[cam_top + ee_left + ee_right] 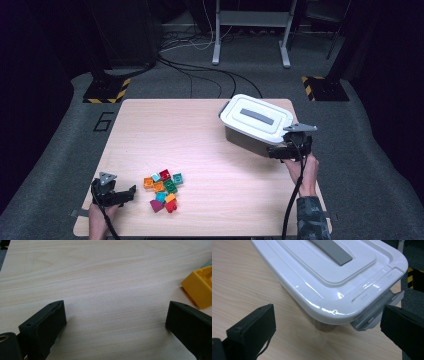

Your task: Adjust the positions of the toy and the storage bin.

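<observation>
Wooden table [200, 125]: lidded box [256, 120] far from blocks [163, 189].

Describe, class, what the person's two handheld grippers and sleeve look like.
Each gripper, left gripper and right gripper, is black with two blocky black jaws, a grey three-cornered plate on top and a black trailing cable. The right forearm wears a dark patterned sleeve.

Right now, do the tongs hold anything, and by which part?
Nothing is held. The left tongs are open over bare table beside the bricks; the right tongs are open at a corner of the box.
</observation>
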{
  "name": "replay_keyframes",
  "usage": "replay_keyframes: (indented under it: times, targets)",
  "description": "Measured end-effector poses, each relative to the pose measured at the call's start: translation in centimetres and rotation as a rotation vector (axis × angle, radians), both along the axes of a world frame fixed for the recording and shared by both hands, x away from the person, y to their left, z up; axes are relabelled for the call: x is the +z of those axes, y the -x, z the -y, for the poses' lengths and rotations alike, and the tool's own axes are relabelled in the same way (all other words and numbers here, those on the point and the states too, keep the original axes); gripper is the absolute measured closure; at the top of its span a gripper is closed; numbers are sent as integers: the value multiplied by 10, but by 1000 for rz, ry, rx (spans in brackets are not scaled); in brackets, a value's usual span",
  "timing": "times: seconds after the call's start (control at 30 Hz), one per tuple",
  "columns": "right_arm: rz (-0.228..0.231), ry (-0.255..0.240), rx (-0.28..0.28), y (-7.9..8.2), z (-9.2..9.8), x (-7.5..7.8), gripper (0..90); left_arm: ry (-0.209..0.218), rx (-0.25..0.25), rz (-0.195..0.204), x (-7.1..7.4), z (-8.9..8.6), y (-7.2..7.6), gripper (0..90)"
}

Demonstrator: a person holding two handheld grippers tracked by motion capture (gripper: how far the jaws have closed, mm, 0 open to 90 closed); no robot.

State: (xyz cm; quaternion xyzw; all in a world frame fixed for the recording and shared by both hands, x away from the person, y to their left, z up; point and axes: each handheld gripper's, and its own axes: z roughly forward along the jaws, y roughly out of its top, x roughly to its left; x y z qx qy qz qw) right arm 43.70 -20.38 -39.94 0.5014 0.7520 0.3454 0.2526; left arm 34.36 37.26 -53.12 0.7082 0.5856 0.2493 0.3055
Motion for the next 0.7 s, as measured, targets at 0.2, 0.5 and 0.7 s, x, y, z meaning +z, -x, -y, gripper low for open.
replay_keyframes:
  times: [0.2, 0.5, 0.7]
  targets:
    - [-3, -21, -14, -12, 2, 2, 0, 0, 0, 0, 0, 0, 0, 28]
    - [-17, -28, -31, -27, 1, 1, 36, 1, 0, 1, 0, 0, 0, 27]
    - [-29, -43, -46, -38, 2, 1, 51, 1, 2, 5, 0, 0, 0, 28]
